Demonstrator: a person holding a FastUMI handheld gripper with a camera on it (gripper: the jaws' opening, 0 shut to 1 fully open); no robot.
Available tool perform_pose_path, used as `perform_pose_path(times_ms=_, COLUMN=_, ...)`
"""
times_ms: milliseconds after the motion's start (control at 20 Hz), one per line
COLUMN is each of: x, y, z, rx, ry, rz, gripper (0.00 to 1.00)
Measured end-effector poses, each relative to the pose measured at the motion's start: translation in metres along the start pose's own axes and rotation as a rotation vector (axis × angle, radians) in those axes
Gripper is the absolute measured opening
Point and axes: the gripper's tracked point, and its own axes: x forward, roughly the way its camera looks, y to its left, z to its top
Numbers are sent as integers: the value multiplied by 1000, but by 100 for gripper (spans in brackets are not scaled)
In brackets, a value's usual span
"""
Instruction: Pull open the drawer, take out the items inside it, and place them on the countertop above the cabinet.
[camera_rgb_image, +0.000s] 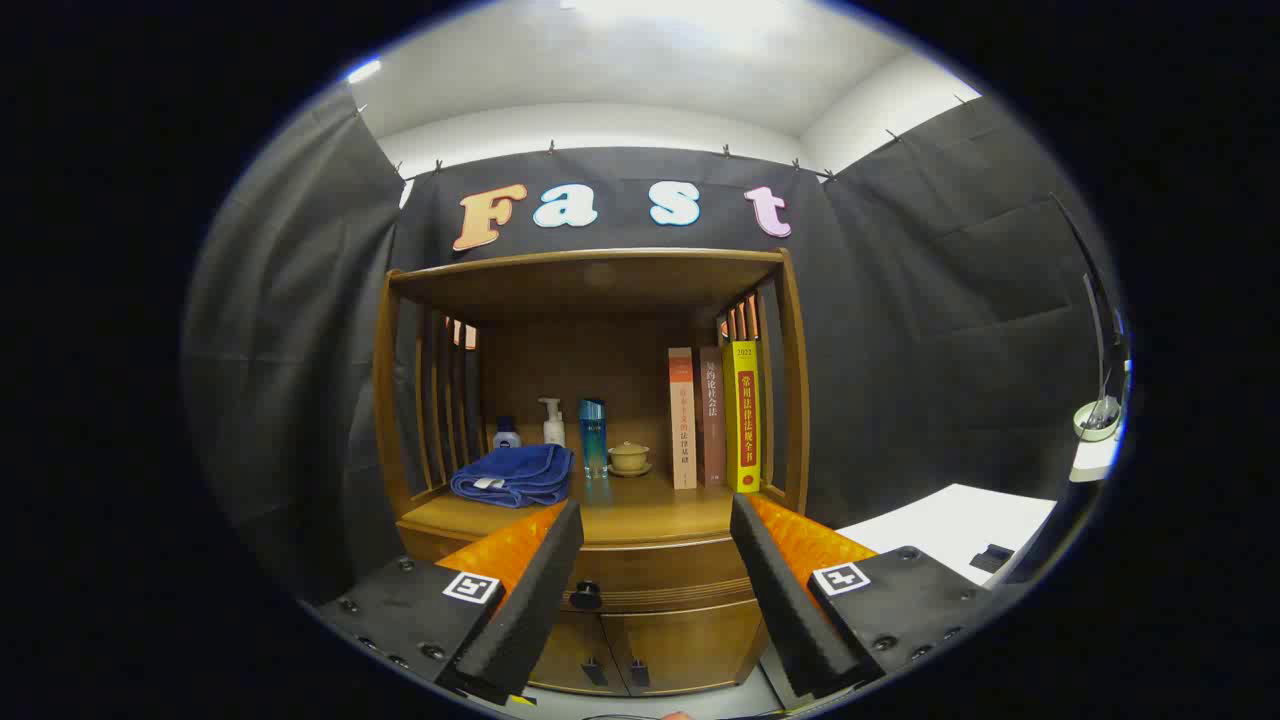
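Between the spread-apart gripper fingers sits the closed wooden drawer — stiff, probably sliding heavily — best taken by its small dark round knob.

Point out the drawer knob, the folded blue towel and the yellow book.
drawer knob (586, 595): gripper view, on the dark round knob's face, between the open claw's fingers.
blue towel (512, 474): gripper view, middle of the folded stack.
yellow book (743, 415): gripper view, centre of its spine.
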Motion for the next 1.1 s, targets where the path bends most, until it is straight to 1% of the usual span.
perform_pose_path(times_ms=350, x=2, y=9, z=-7, rx=-8, ry=15, rz=24, gripper=98)
perform_pose_path(times_ms=1100, x=0, y=17, z=-6, rx=-14, ry=7, rz=43, gripper=98)
